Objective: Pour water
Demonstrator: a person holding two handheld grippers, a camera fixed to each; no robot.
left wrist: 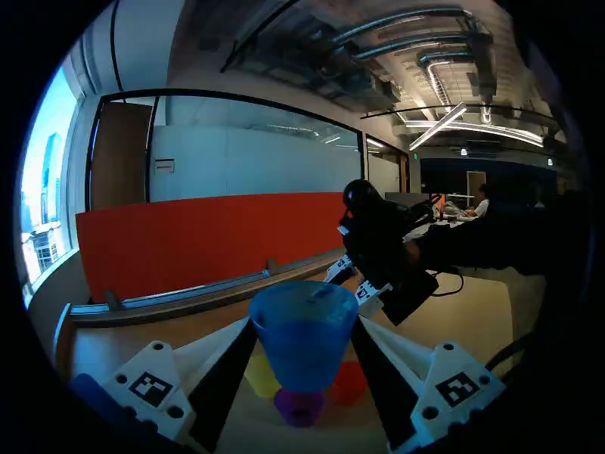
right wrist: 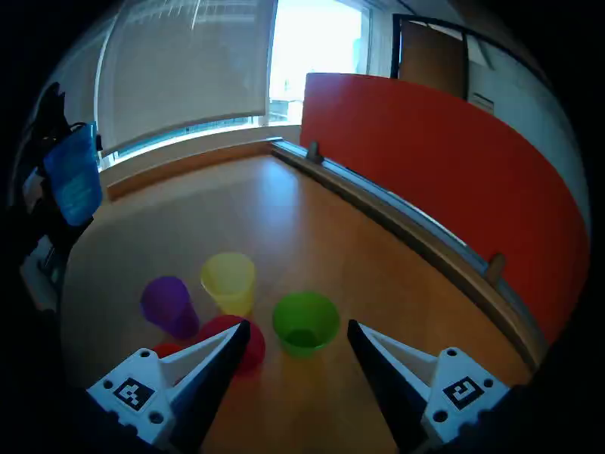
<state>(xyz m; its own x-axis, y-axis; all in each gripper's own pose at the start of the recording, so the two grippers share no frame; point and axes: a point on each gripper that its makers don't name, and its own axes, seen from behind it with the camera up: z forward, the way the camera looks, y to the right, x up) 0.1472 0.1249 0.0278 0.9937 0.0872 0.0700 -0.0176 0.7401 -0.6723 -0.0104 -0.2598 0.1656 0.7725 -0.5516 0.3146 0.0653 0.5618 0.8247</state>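
Left gripper view. The left gripper (left wrist: pixel 302 327) has its fingers clamped on a blue cup (left wrist: pixel 304 337), one finger against each side. The cup is upright, mouth up, and raised well above the counter (left wrist: pixel 476 310). Its wall is translucent, but I cannot tell whether there is water in it or how high. Below and beyond its base stand a yellow cup (left wrist: pixel 261 376), a purple cup (left wrist: pixel 299 406) and a red cup (left wrist: pixel 349 382), close together. An orange partition (left wrist: pixel 212 238) runs along the far edge of the counter.

Right gripper view. The right gripper (right wrist: pixel 296 327) is low over the counter with its fingers apart and holding nothing. A green cup (right wrist: pixel 305 321) stands upright just ahead of the gap, and neither finger appears to touch it. The yellow, purple and red cups sit to its left, the red one partly behind one finger. The blue cup hangs aloft at the far left edge.

Risks, as I judge them:
- Pouring from that height could splash or overshoot, and with the cups crowded together, water may land in the wrong one.
- The cups look light, so a stream hitting a rim or a nudge from the open fingers could tip one.
- The blue cup tapers, so it could slide in the grip once tilted.
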